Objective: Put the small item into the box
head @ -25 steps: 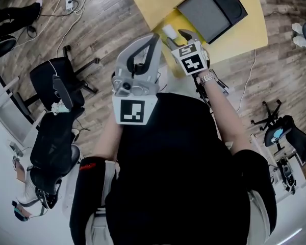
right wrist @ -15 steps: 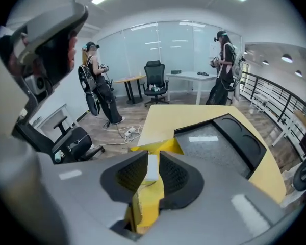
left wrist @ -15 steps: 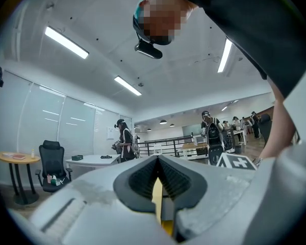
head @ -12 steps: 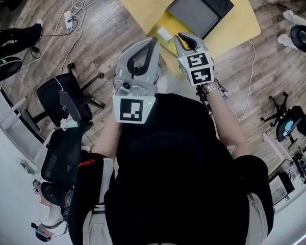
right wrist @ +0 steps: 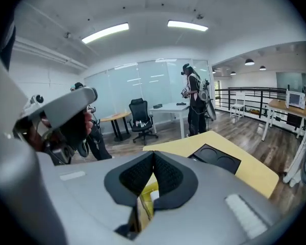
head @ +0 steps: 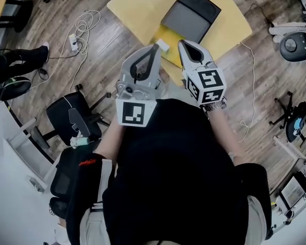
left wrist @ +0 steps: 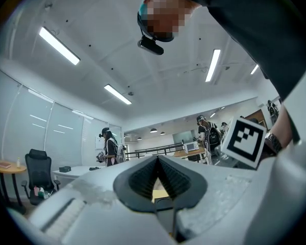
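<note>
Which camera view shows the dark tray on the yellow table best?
The head view: nearly the whole dark tray shows from above. The right gripper view shows only part of it; in the left gripper view I cannot make it out.

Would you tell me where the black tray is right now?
In the head view the black tray lies on the yellow table, top centre, just beyond the right gripper; that gripper's own view shows it right of the jaws.

The yellow box (head: 168, 36) lies partly hidden behind the right tongs (head: 182, 43); the worktop (head: 137, 4) is cut off at twelve o'clock.
</note>
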